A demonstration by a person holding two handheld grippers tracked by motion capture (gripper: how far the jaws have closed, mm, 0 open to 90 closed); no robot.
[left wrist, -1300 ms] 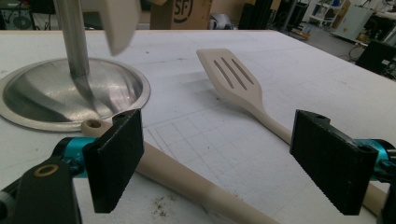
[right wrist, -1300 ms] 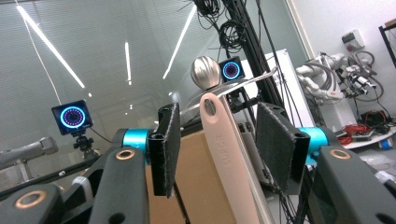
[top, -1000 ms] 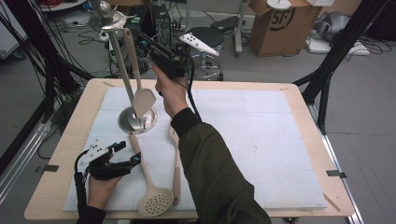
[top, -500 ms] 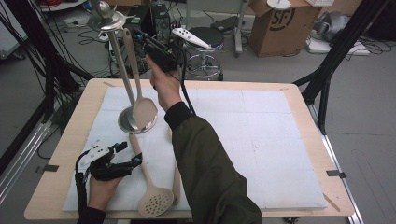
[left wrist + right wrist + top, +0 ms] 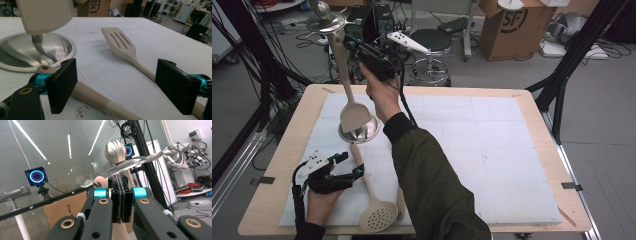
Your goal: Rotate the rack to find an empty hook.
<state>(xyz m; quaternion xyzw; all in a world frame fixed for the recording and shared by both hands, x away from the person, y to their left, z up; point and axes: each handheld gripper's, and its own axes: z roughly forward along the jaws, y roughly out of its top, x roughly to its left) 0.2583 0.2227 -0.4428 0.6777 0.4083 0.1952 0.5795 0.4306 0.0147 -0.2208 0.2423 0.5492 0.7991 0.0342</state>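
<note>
A steel stand has its round base point(image 5: 358, 132) point(image 5: 32, 53) on the white mat and a ball top point(image 5: 323, 9) point(image 5: 115, 150). My right gripper point(image 5: 351, 44) point(image 5: 120, 195) is up by the stand's top, shut on the handle of a beige spatula point(image 5: 354, 116). The spatula's blade point(image 5: 42, 15) hangs just over the base. My left gripper point(image 5: 348, 164) point(image 5: 117, 82) rests open on the mat. The handle of a beige skimmer point(image 5: 377, 218) point(image 5: 92, 96) lies between its jaws, untouched. A slotted turner point(image 5: 120, 42) lies just beyond, its handle running behind one jaw.
The white mat point(image 5: 492, 150) covers most of the wooden table point(image 5: 542, 107). The person's right sleeve point(image 5: 432, 185) crosses the mat's middle. Behind the table stand a stool point(image 5: 432, 42), a cardboard box point(image 5: 512, 25) and black frame legs point(image 5: 567, 65).
My right gripper has shifted left toward the stand's top, and the spatula now hangs steeper with its blade over the base. The left gripper has stayed put.
</note>
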